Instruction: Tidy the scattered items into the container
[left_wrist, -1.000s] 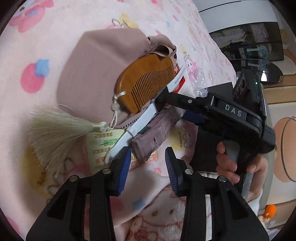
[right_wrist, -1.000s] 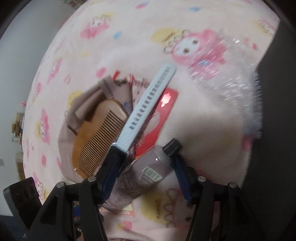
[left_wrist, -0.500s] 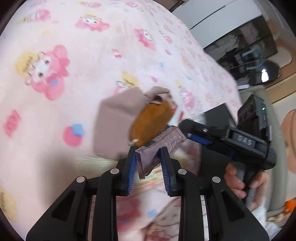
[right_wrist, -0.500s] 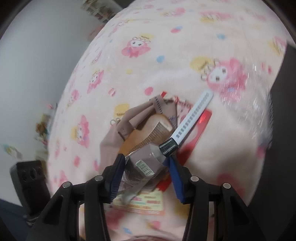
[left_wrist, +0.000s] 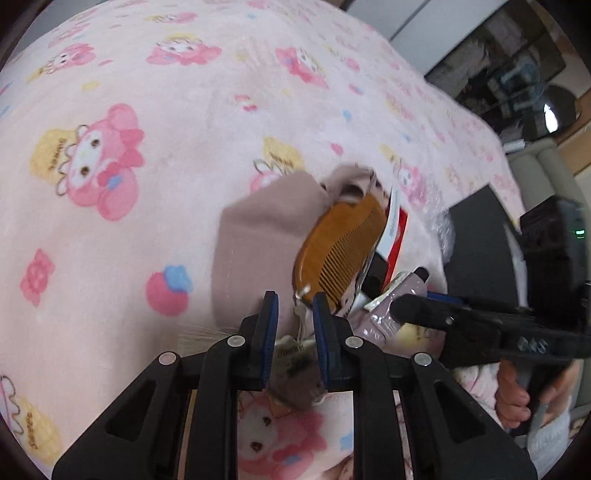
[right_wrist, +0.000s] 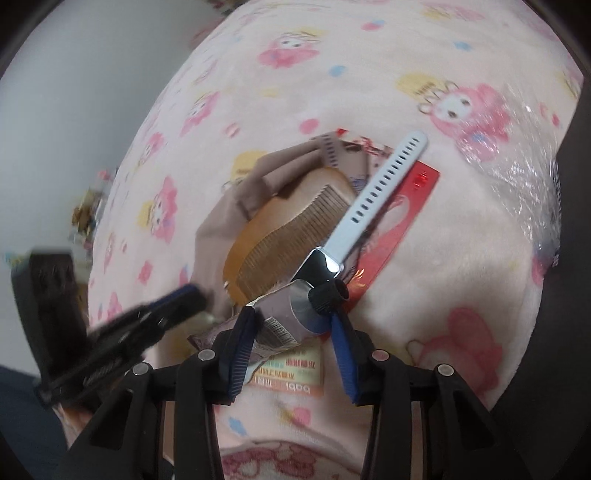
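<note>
At the bottom centre of the right wrist view, the right hand-held gripper (right_wrist: 293, 334) clasps a mauve tube (right_wrist: 291, 314) by its body, black cap toward the frame centre; in the left wrist view the left hand-held gripper (left_wrist: 294, 325) stands nearly closed, and whether it grips the comb's cord I cannot tell; beyond lies a wooden comb (right_wrist: 288, 221) on a taupe pouch (left_wrist: 258, 240), with a pale blue strap (right_wrist: 380, 192) and red card (right_wrist: 402, 214) beside it on the pink blanket (left_wrist: 147, 110).
</note>
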